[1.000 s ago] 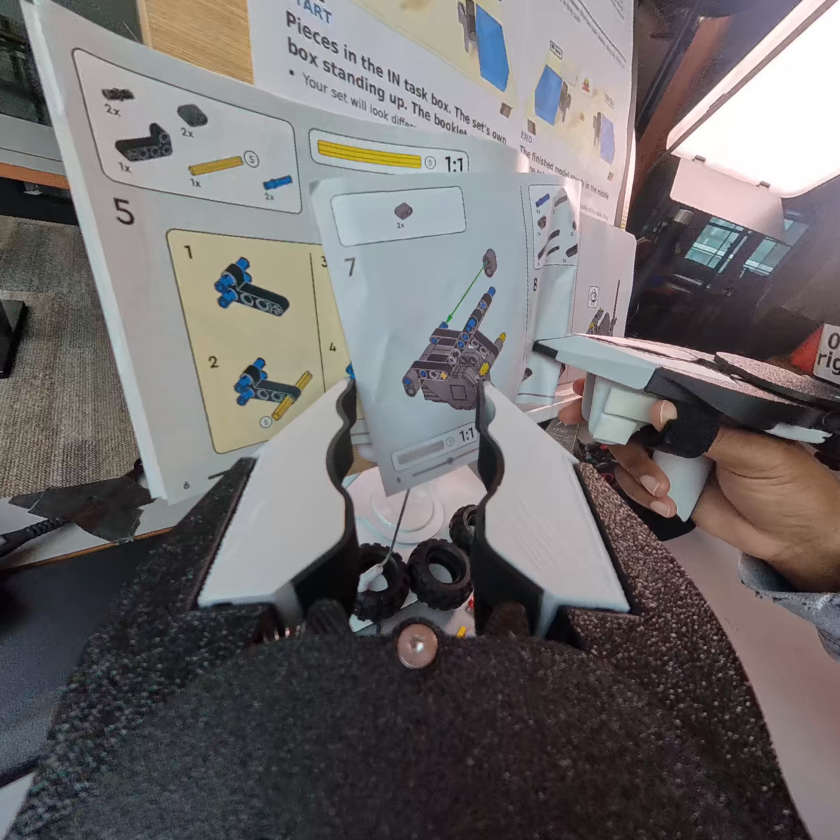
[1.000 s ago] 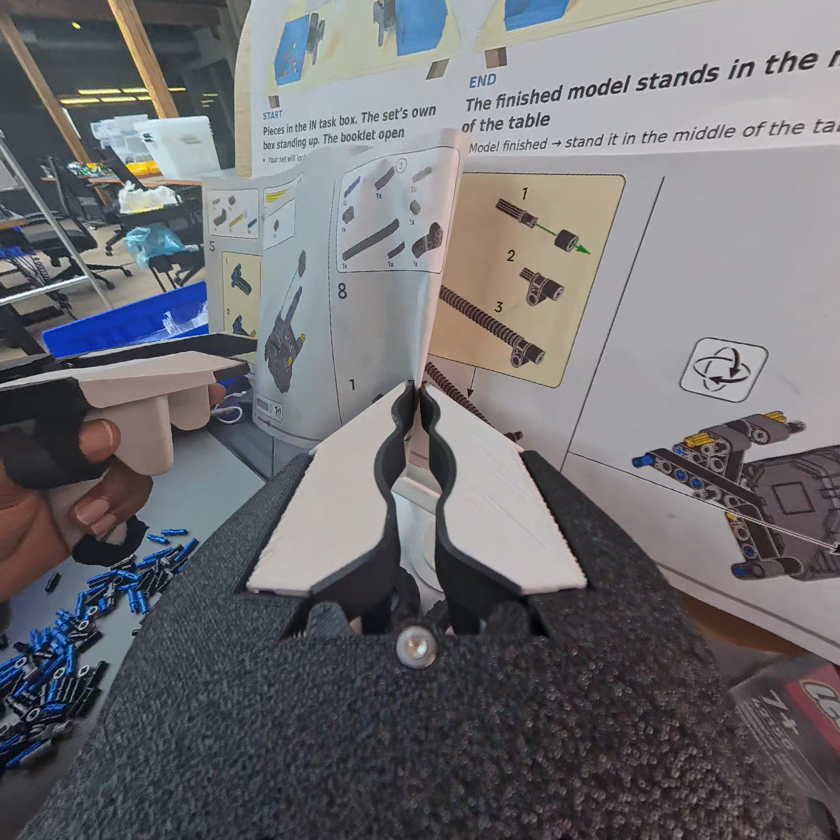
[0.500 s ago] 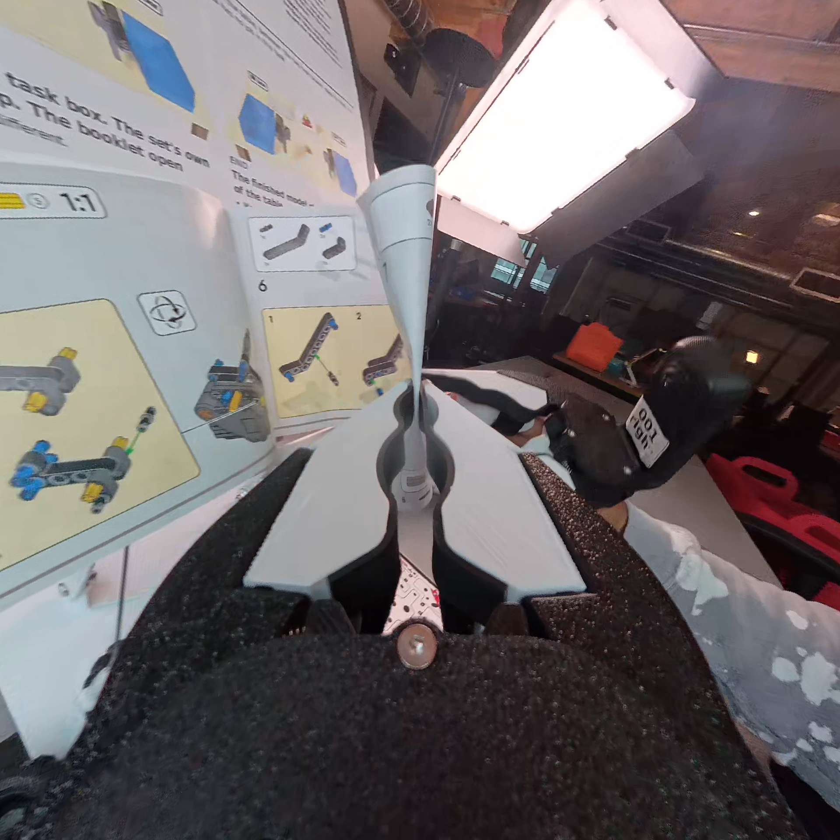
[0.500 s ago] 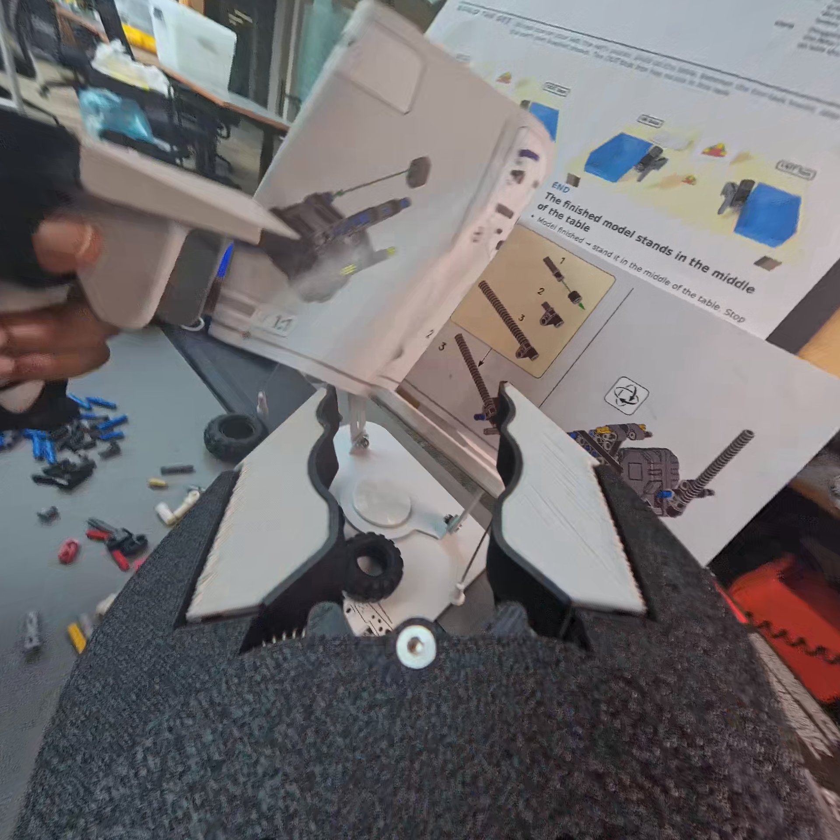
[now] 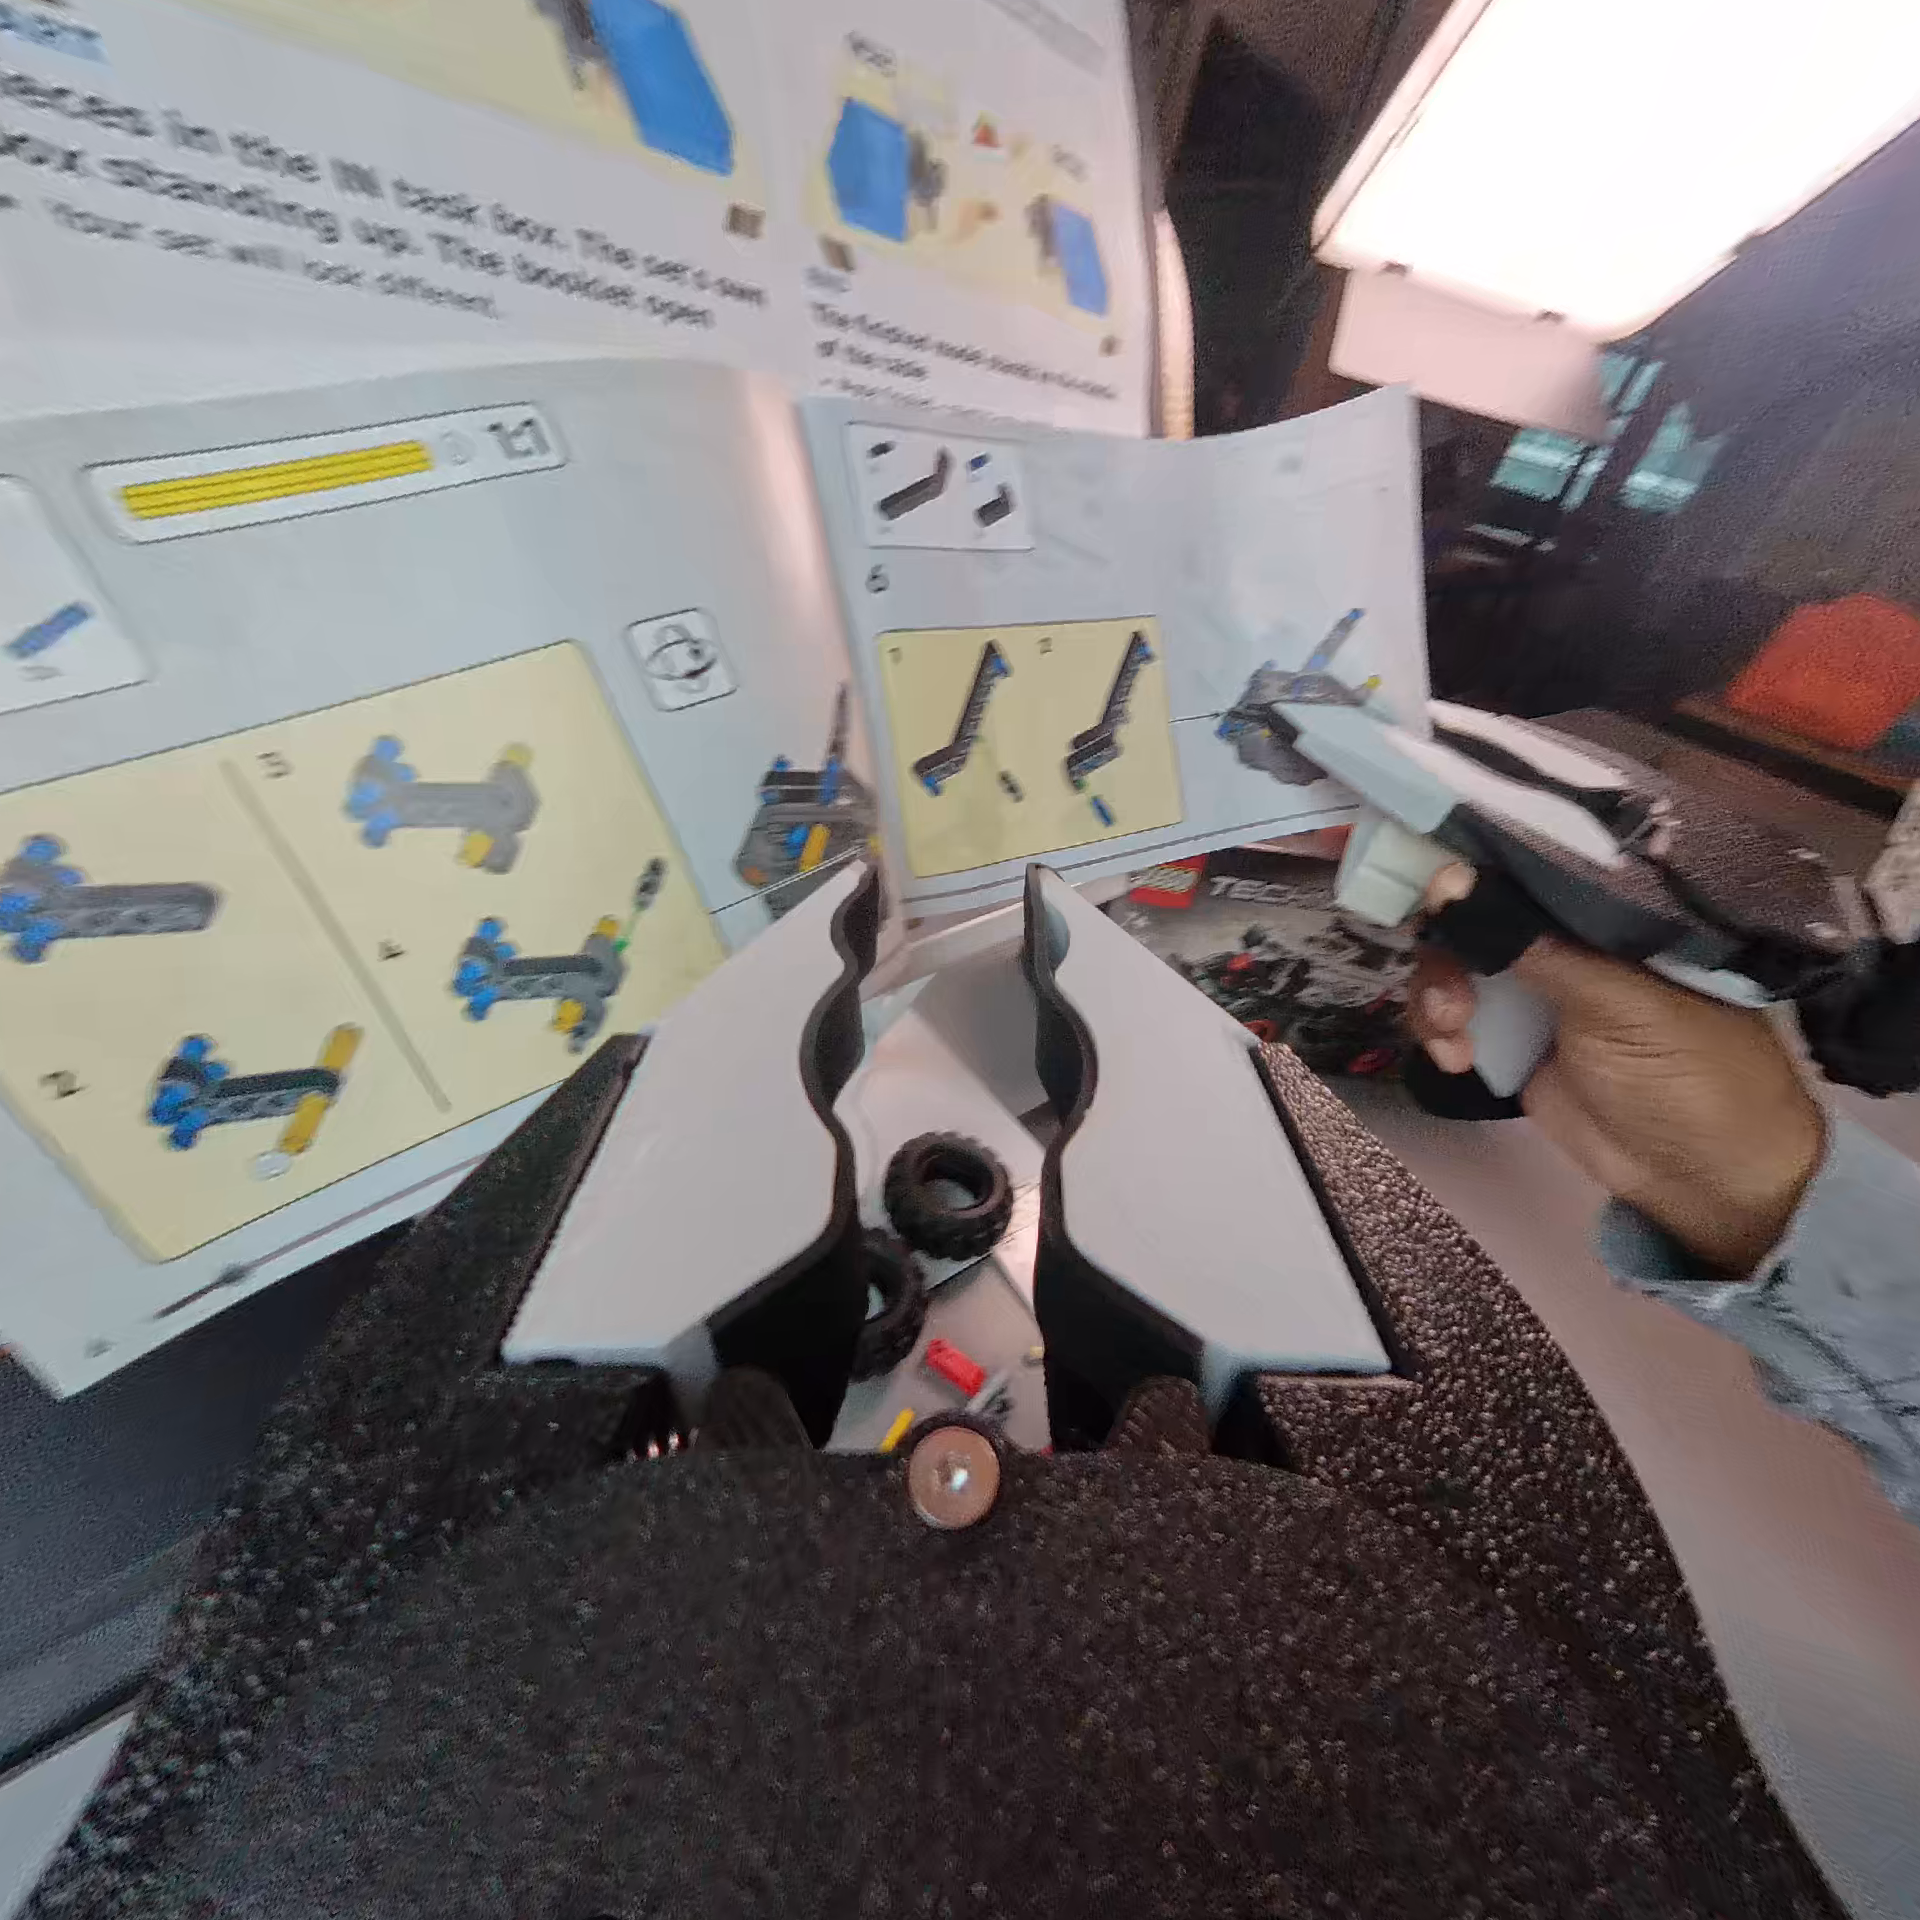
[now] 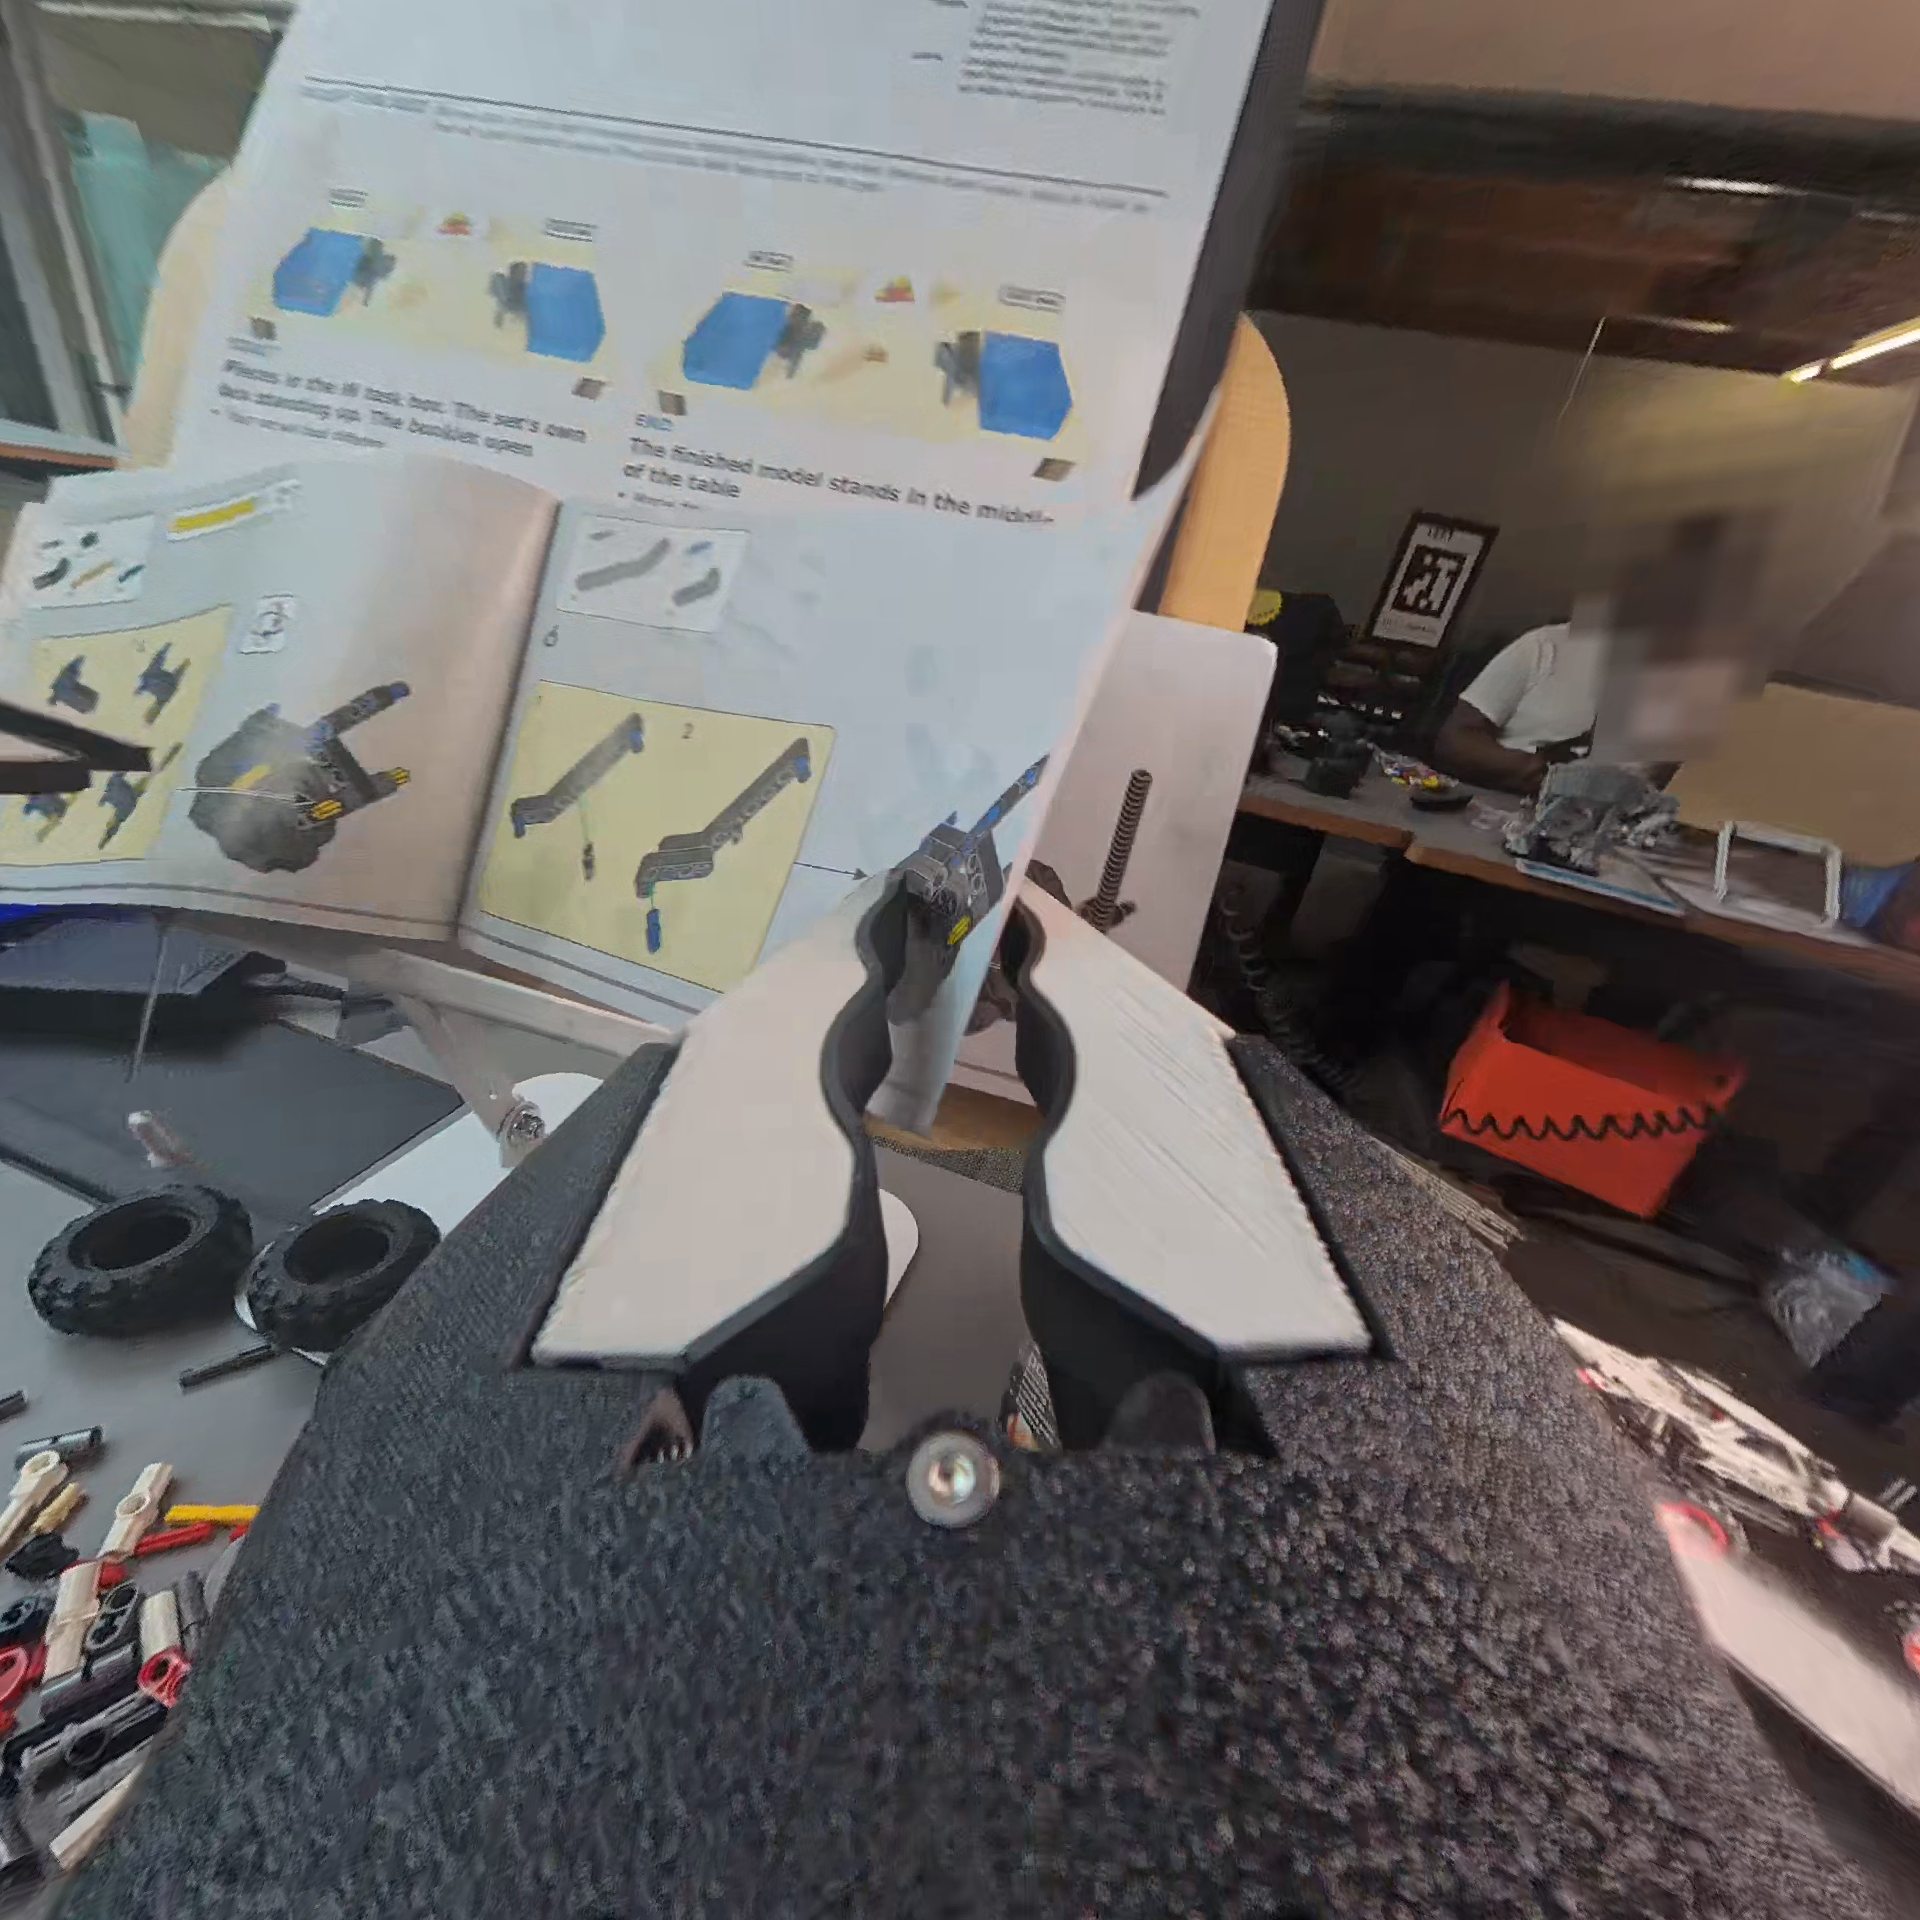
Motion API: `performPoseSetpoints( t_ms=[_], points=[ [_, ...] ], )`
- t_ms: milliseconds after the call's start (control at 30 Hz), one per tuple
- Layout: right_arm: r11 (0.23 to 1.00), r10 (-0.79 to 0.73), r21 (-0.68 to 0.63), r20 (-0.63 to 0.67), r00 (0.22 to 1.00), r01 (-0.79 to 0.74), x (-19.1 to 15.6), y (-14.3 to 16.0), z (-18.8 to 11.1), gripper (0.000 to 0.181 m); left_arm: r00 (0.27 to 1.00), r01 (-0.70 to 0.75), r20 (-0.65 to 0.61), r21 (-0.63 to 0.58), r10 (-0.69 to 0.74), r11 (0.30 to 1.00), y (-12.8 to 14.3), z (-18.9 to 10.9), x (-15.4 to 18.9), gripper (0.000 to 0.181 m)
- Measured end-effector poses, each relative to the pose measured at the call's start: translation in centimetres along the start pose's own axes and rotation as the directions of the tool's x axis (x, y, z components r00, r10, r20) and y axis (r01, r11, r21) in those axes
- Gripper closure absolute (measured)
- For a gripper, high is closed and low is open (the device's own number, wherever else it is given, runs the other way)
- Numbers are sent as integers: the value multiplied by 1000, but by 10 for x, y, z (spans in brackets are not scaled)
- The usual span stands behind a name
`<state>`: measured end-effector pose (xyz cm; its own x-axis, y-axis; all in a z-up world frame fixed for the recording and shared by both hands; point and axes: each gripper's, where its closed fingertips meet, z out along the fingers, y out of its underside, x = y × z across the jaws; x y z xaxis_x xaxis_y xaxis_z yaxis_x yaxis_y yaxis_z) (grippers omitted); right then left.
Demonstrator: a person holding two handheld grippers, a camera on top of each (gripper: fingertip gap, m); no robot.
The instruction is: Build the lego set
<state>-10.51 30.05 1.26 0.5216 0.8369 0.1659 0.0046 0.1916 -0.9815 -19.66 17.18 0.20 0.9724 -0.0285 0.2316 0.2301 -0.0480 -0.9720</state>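
On the stand behind the loose tyres [image 5: 948, 1195] stood the instruction booklet [image 5: 1122, 623] | right gripper [image 6: 945, 914] pinched its page edge | left gripper [image 5: 951, 894] released, empty | advice: turn slowly, avoid tearing.

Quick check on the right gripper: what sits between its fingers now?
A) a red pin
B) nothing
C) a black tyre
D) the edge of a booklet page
D: in the right wrist view the booklet page runs down between the right gripper fingers, which are close around its edge.
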Motion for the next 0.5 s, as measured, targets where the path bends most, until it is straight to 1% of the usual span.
performPoseSetpoints(
  t_ms=[33,100,167,233,300,367,400,433,467,500],
  points=[
    [999,37,-22,-22,999,-37,10,7,3,164,996,-24,82,-40,27,999,6,-1,-20,153],
    [995,74,-59,-74,995,-78,29,20,8,163,979,-70,185,-112,90,991,17,-1,-50,155],
    [991,72,-102,-115,991,-84,43,31,13,161,960,-119,238,-136,149,984,19,-2,-68,157],
    [987,49,-146,-139,989,-70,53,42,16,160,941,-174,265,-157,211,972,18,-2,-77,157],
    [982,35,-175,-188,981,-69,64,47,14,153,923,-216,282,-185,262,959,20,-1,-85,158],
    [987,47,-135,-257,965,-84,75,38,5,149,913,-248,285,-185,294,951,20,-1,-89,163],
    [993,40,-94,-266,963,-67,73,28,0,149,909,-259,285,-183,303,948,20,-1,-90,165],
    [998,19,-46,-254,967,-32,66,14,-4,151,907,-267,284,-180,310,947,19,-1,-90,165],
    [1000,-11,2,-211,977,12,51,1,-5,158,906,-274,284,-176,315,946,20,-1,-90,166],
    [997,-51,46,-133,990,58,29,-11,-5,169,904,-280,285,-170,319,945,20,-2,-91,166]
  ],
)
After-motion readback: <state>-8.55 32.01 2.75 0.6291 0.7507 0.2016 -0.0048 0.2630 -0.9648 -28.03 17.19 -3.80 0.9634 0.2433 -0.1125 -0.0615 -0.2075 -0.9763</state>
